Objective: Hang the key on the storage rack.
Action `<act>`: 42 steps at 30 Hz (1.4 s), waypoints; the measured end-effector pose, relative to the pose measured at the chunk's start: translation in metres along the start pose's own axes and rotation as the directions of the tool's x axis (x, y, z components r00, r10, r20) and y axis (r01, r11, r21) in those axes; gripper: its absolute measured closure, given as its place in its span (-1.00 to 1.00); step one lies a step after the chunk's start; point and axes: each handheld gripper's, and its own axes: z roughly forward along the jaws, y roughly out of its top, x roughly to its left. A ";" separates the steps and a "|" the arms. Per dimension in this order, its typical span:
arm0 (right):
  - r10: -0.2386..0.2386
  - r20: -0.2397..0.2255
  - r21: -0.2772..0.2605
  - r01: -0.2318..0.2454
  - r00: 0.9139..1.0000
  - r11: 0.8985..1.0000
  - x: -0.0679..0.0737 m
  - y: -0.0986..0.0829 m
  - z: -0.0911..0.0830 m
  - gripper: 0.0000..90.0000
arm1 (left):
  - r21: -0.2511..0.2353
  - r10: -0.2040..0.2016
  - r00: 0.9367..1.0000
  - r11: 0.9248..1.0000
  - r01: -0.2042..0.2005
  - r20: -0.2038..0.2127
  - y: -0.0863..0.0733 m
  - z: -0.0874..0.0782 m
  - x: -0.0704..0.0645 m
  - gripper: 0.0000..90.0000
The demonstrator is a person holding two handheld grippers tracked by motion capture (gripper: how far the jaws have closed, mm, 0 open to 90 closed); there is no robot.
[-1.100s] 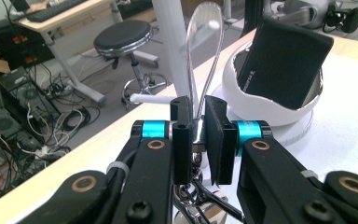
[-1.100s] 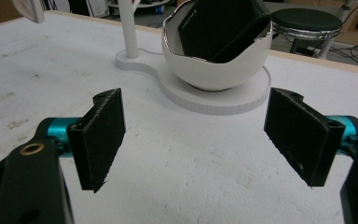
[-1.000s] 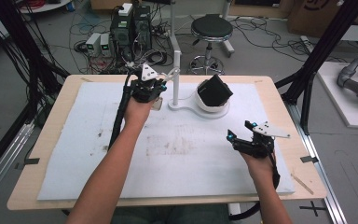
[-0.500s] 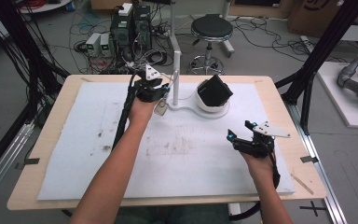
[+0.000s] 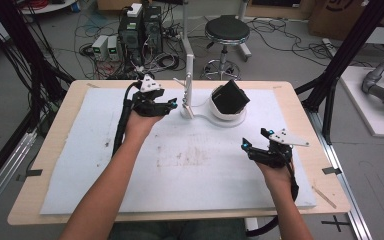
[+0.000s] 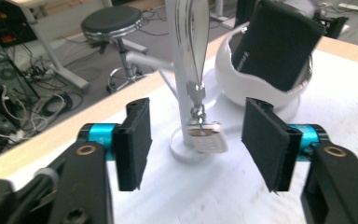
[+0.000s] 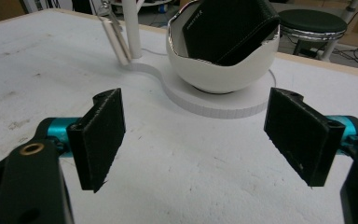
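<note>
Fingers (image 6: 133, 142) of the left gripper (image 6: 198, 144) spread around the key tag (image 6: 208, 137), hanging lengthwise straight down.

A white bowl (image 7: 214, 70) holds a black wallet (image 7: 228, 28). The stand (image 5: 187, 80) is white, its hanging tag (image 6: 208, 137) silvery. Gripper pads (image 6: 133, 140) are black on cyan mounts.

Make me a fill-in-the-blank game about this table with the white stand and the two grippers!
1. The black wallet sits in a white ____.
2. The left hand-held gripper has its jaws ____ in front of the keys.
3. The keys hang from the white ____.
4. The right hand-held gripper holds ____.

Missing words: bowl; open; stand; nothing
</note>
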 end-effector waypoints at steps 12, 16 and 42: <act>0.001 0.008 -0.004 -0.001 1.000 1.000 0.000 0.001 0.000 -0.54 | 0.016 0.011 0.994 1.000 -0.012 0.112 -0.033 -0.039 0.001 -0.33; 0.005 0.011 -0.009 -0.004 1.000 1.000 -0.002 0.002 -0.001 -0.54 | 0.000 0.013 0.991 1.000 -0.014 0.136 -0.043 -0.053 0.002 -0.36; -0.013 0.009 0.020 0.013 1.000 1.000 -0.014 -0.001 0.000 -0.54 | -0.062 -0.078 0.983 0.994 0.089 0.163 -0.131 -0.116 0.019 -0.53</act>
